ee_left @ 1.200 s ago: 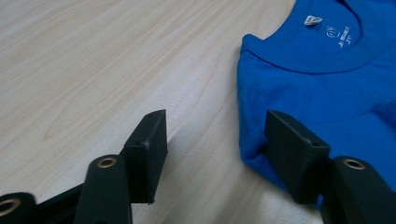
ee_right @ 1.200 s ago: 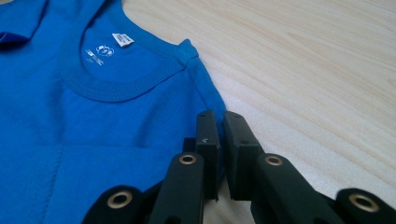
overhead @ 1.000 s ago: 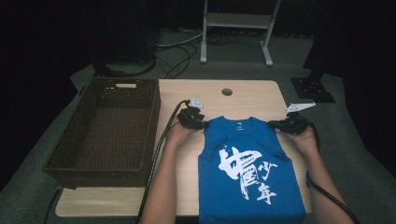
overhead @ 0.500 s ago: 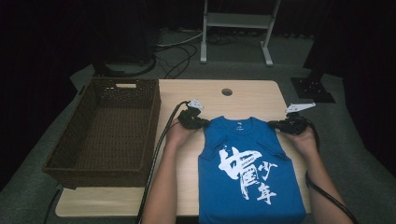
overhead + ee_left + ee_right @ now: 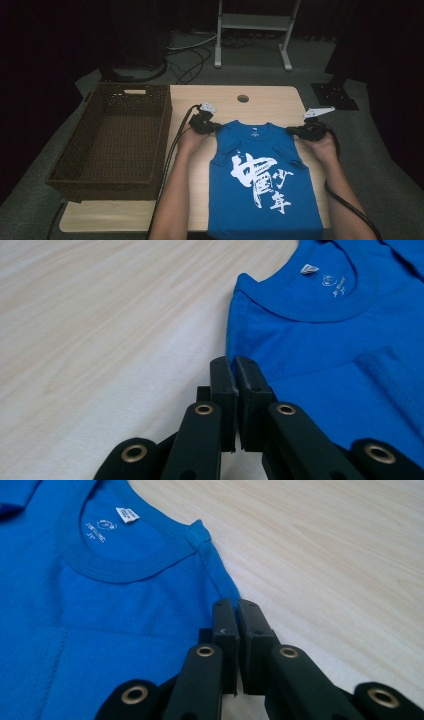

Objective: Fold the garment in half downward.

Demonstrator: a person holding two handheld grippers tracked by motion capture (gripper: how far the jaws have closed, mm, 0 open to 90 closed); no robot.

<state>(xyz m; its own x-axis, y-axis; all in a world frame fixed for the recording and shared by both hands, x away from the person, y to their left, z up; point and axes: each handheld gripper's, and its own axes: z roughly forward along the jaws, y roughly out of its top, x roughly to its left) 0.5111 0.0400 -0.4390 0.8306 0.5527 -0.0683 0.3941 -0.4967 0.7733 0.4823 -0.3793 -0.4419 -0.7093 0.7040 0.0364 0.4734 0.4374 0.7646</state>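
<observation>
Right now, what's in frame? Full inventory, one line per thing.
T-shirt: 1, blue with white print, flat on the table's right half, collar away from the person, sleeves folded in.
Collar label: 1, white, inside the neckline.
Basket: 1, dark brown wicker, on the table's left side, nothing in it.
Table: 1, light wood, with a round hole near the far edge.
Stand: 1, pale metal, on the floor beyond the table.
Cables: several, dark, on the floor behind the table.
Left gripper: 1, black, shut on the T-shirt's shoulder edge.
Right gripper: 1, black, shut on the other shoulder edge.
Forearms: 2, entering from the bottom.
</observation>
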